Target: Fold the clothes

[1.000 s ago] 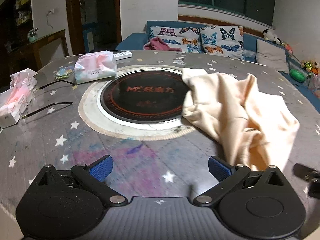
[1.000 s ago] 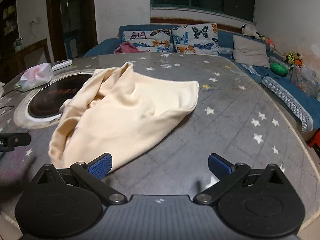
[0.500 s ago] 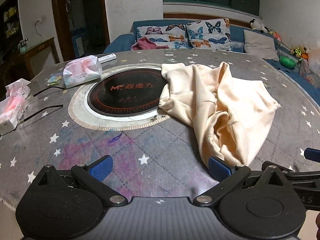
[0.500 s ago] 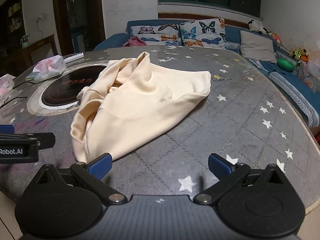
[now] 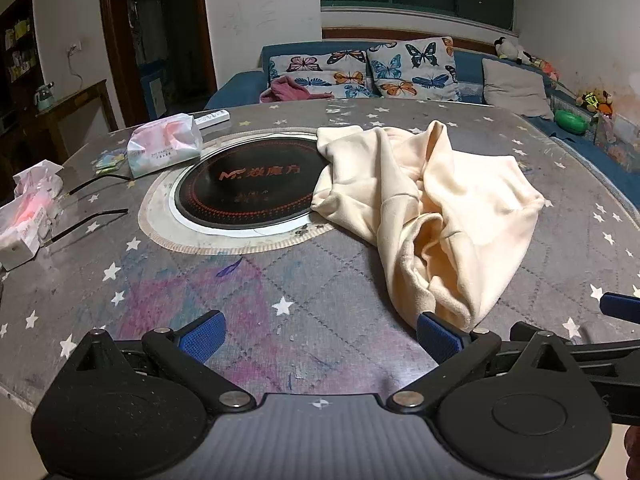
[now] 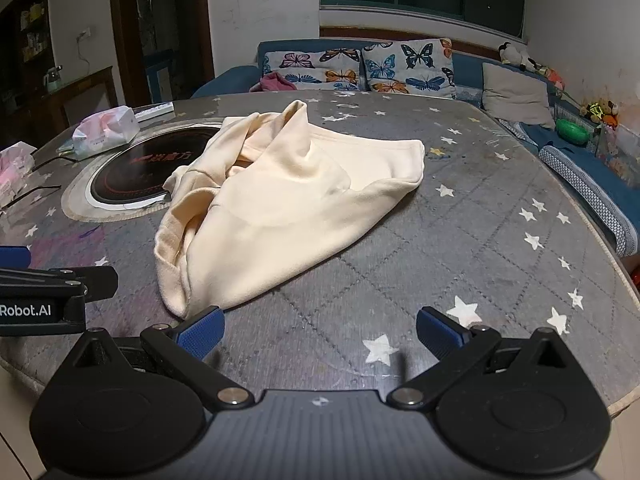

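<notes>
Covering most of both views is one round bench (image 5: 304, 280) with a grey star-print cover, and set into it is one black induction plate (image 5: 248, 192). One cream garment (image 5: 436, 216) lies crumpled on the bench, its far edge overlapping the right rim of the plate. Two butterfly cushions (image 5: 360, 68) sit on the sofa behind. Two tissue packs are on the left side of the bench: one (image 5: 164, 146) beside the plate, one (image 5: 28, 204) at the bench's edge.

Two claws are in view. The left claw (image 5: 320, 334) is spread wide and holds nothing; its right blue pad (image 5: 438, 338) sits just at the garment's near hem, though whether it touches is hard to tell. The right claw (image 6: 320, 332) is also spread wide and empty; its left blue pad (image 6: 200, 332) is just beside the same near corner of the garment (image 6: 280, 200), with the rest of the cloth ahead and to the left.
</notes>
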Demonstrator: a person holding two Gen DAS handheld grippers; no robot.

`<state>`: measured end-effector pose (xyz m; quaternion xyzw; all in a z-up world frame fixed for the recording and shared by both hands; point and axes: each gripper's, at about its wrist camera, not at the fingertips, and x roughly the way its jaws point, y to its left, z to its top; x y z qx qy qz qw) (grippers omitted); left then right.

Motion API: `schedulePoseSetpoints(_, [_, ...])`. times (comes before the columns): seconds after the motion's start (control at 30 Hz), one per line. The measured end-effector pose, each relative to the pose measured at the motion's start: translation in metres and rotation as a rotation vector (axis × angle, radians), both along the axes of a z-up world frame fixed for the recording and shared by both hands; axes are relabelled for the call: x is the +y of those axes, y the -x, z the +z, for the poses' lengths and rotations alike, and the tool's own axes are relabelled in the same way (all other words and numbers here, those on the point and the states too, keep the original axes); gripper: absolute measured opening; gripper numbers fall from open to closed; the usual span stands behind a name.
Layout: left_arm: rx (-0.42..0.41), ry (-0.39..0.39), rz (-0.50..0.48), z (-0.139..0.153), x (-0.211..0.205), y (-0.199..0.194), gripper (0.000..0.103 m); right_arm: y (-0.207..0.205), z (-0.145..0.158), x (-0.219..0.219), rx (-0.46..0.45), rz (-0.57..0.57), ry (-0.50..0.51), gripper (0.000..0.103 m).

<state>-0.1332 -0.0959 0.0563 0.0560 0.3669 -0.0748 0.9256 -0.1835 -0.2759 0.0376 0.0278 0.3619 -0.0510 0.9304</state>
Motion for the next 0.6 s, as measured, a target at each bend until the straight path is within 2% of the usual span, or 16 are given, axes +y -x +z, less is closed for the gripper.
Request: schedulePoseSetpoints(0.6, [0.002,-0.005,-0.012,0.0003,-0.0046,0.0039,0.103,0.0031,-0.0013,0.0015,0.005,0.006,0.005,0.103])
